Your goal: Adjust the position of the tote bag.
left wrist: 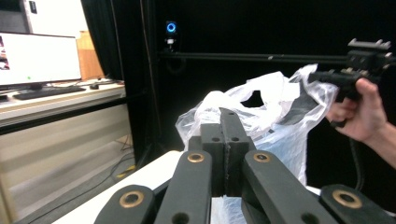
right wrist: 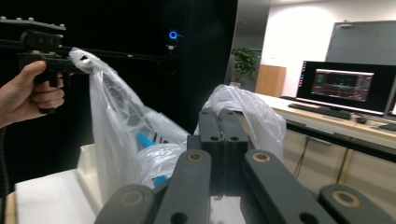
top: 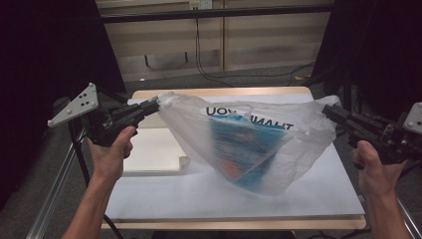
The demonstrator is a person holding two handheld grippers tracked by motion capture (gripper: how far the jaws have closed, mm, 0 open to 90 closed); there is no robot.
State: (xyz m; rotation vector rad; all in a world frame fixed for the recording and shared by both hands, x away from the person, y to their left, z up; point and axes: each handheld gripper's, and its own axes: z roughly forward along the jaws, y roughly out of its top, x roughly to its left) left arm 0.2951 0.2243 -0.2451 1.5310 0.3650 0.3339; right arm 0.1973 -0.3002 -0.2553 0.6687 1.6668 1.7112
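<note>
A clear plastic bag [top: 303, 124] with dark lettering hangs above the table, stretched between both grippers. Inside it sits a blue packet [top: 249, 152], blurred and tilted. My left gripper [top: 155, 103] is shut on the bag's left handle. At the other side my right gripper [top: 328, 112] is shut on the right handle. In the left gripper view its jaws [left wrist: 227, 114] pinch crumpled film of the bag [left wrist: 280, 135], with the right gripper [left wrist: 327, 77] beyond. In the right gripper view the jaws [right wrist: 219, 114] are shut on the bag [right wrist: 112, 135], whose blue packet [right wrist: 144, 139] shows through.
A white sheet [top: 199, 194] covers the wooden table [top: 234, 224]. A shallow white tray [top: 149, 152] lies at its left, under the bag's left end. Black curtains flank the table. Desks with monitors [right wrist: 343, 86] stand beyond.
</note>
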